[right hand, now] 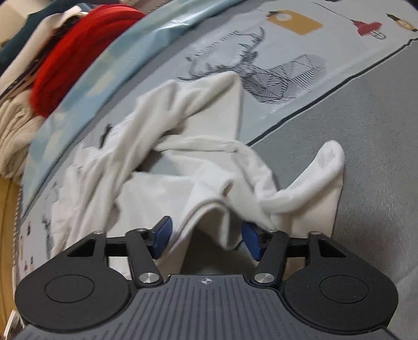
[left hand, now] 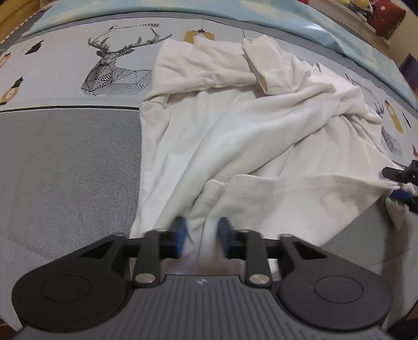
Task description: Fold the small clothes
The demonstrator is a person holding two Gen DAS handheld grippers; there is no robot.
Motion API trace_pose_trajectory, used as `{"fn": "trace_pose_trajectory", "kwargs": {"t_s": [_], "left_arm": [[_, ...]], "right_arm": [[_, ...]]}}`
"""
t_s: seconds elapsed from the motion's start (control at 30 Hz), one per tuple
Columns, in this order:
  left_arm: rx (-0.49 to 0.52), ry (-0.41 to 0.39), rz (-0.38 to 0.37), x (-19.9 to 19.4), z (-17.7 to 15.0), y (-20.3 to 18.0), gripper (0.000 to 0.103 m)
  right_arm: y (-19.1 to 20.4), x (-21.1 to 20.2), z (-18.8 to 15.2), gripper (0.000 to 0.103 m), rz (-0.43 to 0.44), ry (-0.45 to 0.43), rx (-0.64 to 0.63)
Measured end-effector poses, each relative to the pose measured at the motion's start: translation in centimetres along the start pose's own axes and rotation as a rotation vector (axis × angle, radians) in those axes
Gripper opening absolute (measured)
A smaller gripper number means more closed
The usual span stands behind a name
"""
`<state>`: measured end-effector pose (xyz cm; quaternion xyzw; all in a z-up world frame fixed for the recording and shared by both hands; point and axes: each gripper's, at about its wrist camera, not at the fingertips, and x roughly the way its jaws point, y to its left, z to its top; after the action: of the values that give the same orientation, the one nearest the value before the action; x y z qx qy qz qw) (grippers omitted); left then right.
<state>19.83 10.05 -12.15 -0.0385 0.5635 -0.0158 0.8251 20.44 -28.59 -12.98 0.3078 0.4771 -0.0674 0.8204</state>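
A white garment [left hand: 235,117] lies crumpled on the bed, one sleeve folded across its top. My left gripper [left hand: 202,235] is at the garment's near edge, its blurred blue pads closed on a raised fold of the cloth. At the right edge of the left wrist view, my right gripper [left hand: 399,183] holds a corner of the garment, and the cloth is stretched to a point there. In the right wrist view the white garment [right hand: 156,188] tents up between the blue pads of the right gripper [right hand: 206,235], and a loose cuff [right hand: 329,162] stands up to the right.
The bed cover [left hand: 65,170] is grey near me and pale with a deer print [left hand: 115,70] further back. A light blue quilt [left hand: 313,23] runs along the far side. Red clothing [right hand: 78,52] and cream clothing [right hand: 10,130] are piled beyond the quilt.
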Motion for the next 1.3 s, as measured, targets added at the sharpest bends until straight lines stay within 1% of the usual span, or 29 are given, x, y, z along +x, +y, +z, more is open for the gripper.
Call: {"fn": "trace_pose_trajectory", "kwargs": {"t_s": [0.03,0.07,0.1,0.13,0.17,0.23,0.3,0.33,0.4,0.47,0.5,0.57,0.63,0.67,0.77,0.8,0.83,0.87,0.93,0.97,1.0,1.03,1.07,1.1,1.17,1.2,1.23,1.27,1.3], "left_arm": [[0.014,0.001,-0.008,0.1,0.0,-0.1,0.011],[0.025,-0.004,-0.016,0.0,-0.1,-0.2,0.009],[0.039,-0.015,-0.027,-0.1,-0.1,-0.4,0.007],[0.050,-0.033,-0.041,-0.4,0.0,-0.7,0.007],[0.064,-0.058,-0.066,-0.8,-0.1,-1.2,0.007],[0.101,-0.114,-0.130,-1.8,-0.2,-2.4,0.006],[0.161,-0.162,-0.173,-2.7,-0.7,-4.2,0.006],[0.189,-0.175,-0.193,-3.0,-1.0,-5.1,0.006],[0.246,-0.179,-0.223,-3.4,-1.8,-6.8,0.005],[0.298,-0.167,-0.230,-3.6,-2.6,-8.0,0.005],[0.323,-0.163,-0.222,-3.8,-3.0,-8.3,0.005],[0.355,-0.164,-0.189,-4.3,-3.4,-8.0,0.005],[0.368,-0.172,-0.168,-5.2,-3.7,-6.6,0.005],[0.374,-0.180,-0.158,-5.9,-3.8,-5.5,0.005],[0.395,-0.201,-0.128,-8.0,-4.9,-2.3,0.004],[0.409,-0.209,-0.110,-8.7,-5.4,-1.1,0.002],[0.430,-0.216,-0.085,-9.4,-6.3,0.0,0.001],[0.454,-0.205,-0.081,-9.9,-7.1,1.3,0.001],[0.483,-0.148,-0.129,-10.3,-8.8,3.6,0.002],[0.494,-0.137,-0.120,-10.5,-9.6,4.5,0.001],[0.488,-0.131,-0.104,-10.6,-10.1,5.3,0.001],[0.457,-0.119,-0.106,-10.6,-10.1,6.2,0.001],[0.422,-0.112,-0.118,-10.7,-9.8,6.8,0.001],[0.381,-0.113,-0.139,-10.8,-9.5,7.4,0.002],[0.299,-0.121,-0.185,-11.2,-8.6,8.0,0.003],[0.255,-0.115,-0.212,-11.3,-8.0,8.2,0.004],[0.218,-0.100,-0.238,-11.1,-7.5,8.1,0.007],[0.195,-0.077,-0.253,-10.8,-7.4,7.6,0.013],[0.182,-0.034,-0.255,-10.2,-7.2,7.1,0.023]], "right_arm": [[-0.2,0.3,0.2,0.027,0.001,0.003,-0.001],[-0.3,0.5,0.3,0.014,0.006,0.003,-0.003],[-0.5,0.4,0.5,0.008,0.011,-0.009,-0.009],[-0.5,0.1,0.6,0.007,0.009,-0.027,-0.022],[-0.4,-0.7,0.8,0.006,-0.005,-0.065,-0.047],[-0.7,-2.9,1.4,0.006,-0.048,-0.165,-0.068],[-1.5,-5.5,1.9,0.006,-0.087,-0.254,-0.069],[-2.2,-6.8,2.0,0.006,-0.131,-0.288,-0.077],[-3.2,-8.7,1.9,0.006,-0.227,-0.314,-0.098],[-4.8,-10.3,1.4,0.006,-0.310,-0.292,-0.103],[-5.4,-10.6,1.1,0.006,-0.324,-0.263,-0.103],[-6.2,-11.2,0.1,0.006,-0.318,-0.158,-0.120],[-6.4,-11.6,-1.4,0.006,-0.290,-0.060,-0.161],[-6.0,-11.7,-2.4,0.006,-0.269,-0.009,-0.212],[-4.6,-11.8,-5.6,0.006,-0.177,0.138,-0.410],[-4.2,-11.8,-6.9,0.006,-0.126,0.206,-0.490],[-4.0,-11.9,-7.7,0.006,-0.102,0.249,-0.540],[-3.9,-12.2,-8.8,0.006,-0.094,0.288,-0.589],[-4.2,-12.6,-9.7,0.007,-0.042,0.352,-0.637],[-4.3,-13.0,-9.7,0.011,-0.030,0.349,-0.642],[-4.5,-13.7,-9.3,0.016,-0.039,0.305,-0.640],[-4.7,-14.2,-8.7,0.021,-0.051,0.263,-0.631],[-5.0,-14.7,-7.7,0.026,-0.055,0.211,-0.595],[-5.4,-14.9,-6.8,0.030,-0.046,0.180,-0.550],[-6.6,-15.3,-5.0,0.035,-0.033,0.123,-0.423],[-7.2,-15.4,-4.3,0.035,-0.032,0.101,-0.369],[-7.6,-15.3,-3.8,0.035,-0.035,0.083,-0.325],[-7.9,-14.9,-3.4,0.035,-0.041,0.078,-0.298],[-8.4,-14.4,-3.2,0.035,-0.050,0.084,-0.288]]}}
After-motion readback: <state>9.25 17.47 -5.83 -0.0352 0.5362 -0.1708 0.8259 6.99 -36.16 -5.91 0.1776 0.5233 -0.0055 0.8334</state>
